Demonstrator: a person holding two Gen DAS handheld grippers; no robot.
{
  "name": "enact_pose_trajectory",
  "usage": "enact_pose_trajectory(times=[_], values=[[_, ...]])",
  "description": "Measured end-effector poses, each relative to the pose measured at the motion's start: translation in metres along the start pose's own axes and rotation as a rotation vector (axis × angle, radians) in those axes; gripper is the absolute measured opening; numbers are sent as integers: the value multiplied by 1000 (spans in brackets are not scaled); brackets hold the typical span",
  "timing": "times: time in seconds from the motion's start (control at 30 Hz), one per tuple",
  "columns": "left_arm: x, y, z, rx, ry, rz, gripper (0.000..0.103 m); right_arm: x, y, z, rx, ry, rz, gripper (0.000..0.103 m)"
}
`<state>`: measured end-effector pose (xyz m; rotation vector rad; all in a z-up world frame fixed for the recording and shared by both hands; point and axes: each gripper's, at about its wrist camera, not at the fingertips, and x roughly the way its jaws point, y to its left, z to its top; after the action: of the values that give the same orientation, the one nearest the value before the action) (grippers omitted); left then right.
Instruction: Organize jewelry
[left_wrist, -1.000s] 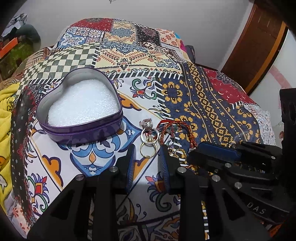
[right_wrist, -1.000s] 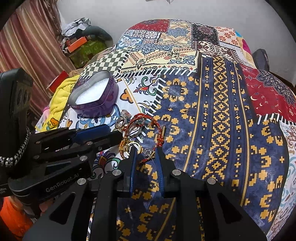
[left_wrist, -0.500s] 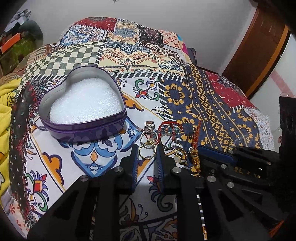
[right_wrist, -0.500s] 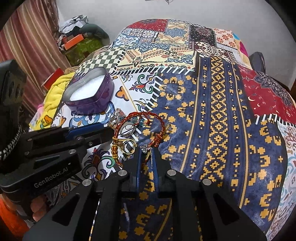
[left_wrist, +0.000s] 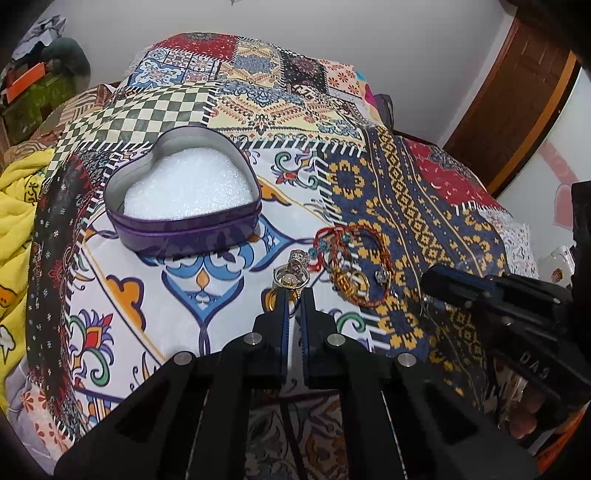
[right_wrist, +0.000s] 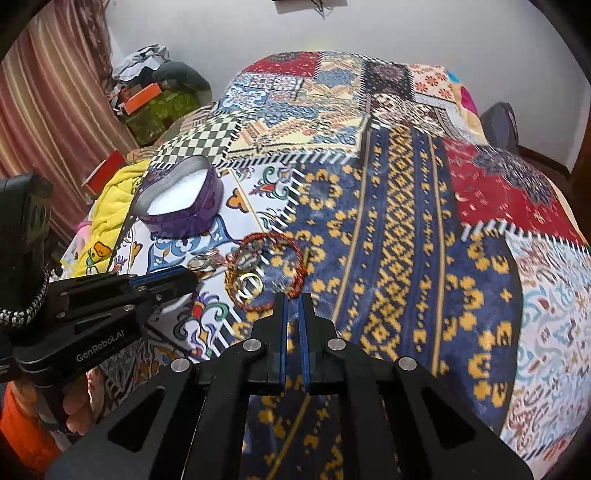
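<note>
Your left gripper is pinched on a gold ring; your right gripper is nearly closed at the red bracelet, grip unclear. Both lie beside the heart tin. Rings: light, stiff, slippery; pinch the band. Bracelet: limp.

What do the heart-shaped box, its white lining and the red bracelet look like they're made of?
Heart-shaped box: probably thin metal tin, given the dull grey inner wall and glossy purple printed outside.
White lining: looks like foam or padded sheet, matte with a fine sparkly texture; exact material unclear.
Red bracelet: seems to be braided cord or thread, with a twisted red and gold weave.
</note>
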<state>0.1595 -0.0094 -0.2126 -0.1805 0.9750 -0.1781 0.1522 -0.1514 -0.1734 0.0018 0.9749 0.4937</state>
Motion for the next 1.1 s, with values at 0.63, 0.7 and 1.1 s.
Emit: enact_pose_trajectory(times=[0.63,0.7,1.1], values=[[-14,-2,-2,43,-1,25,32,-3,-6,-10,-13,43,-44,37],[-10,-3,4,45,-9,20,32,-2,-5,-9,-10,43,-40,37],[20,2,20,-3,16,-25,10,-7,-18,-12,0,56,-52,37]])
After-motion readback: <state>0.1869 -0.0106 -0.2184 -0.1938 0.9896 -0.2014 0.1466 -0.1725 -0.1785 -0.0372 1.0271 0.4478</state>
